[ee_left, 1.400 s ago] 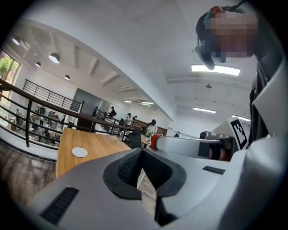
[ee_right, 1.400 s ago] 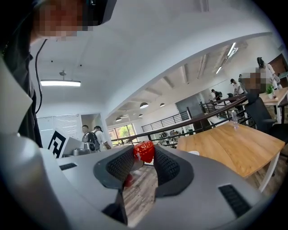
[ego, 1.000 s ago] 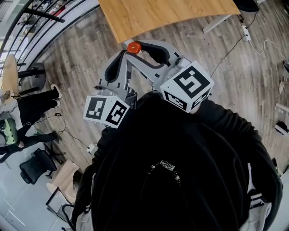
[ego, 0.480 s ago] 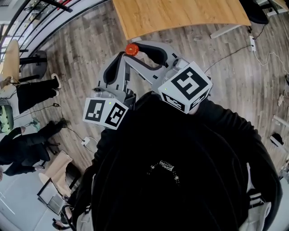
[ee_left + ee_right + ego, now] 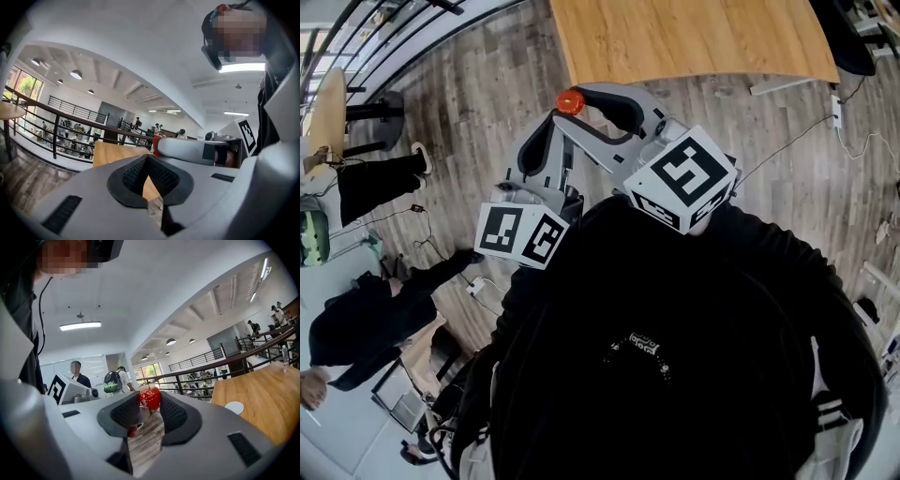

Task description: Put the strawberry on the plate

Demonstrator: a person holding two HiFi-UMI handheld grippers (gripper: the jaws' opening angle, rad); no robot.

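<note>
A: Where's the strawberry?
B: I'm holding it in the right gripper. The fingers are clamping it from both sides, right up at the tips. It's hanging in the air over the floor, near the counter edge in the head view.
A: Plate?
B: The plate is sitting on the counter, well apart from the strawberry. It's showing off to the right in the right gripper view.
A: Left gripper?
B: The left gripper is riding just beside the right one, with both pointing toward the counter. Its fingers are meeting at the tips, empty. I'm seeing the right gripper's arm crossing its view, with the red of the strawberry at the end.
A: Anyone around?
B: A person is standing in the background of the right gripper view. More are showing at the left edge of the head view.
</note>
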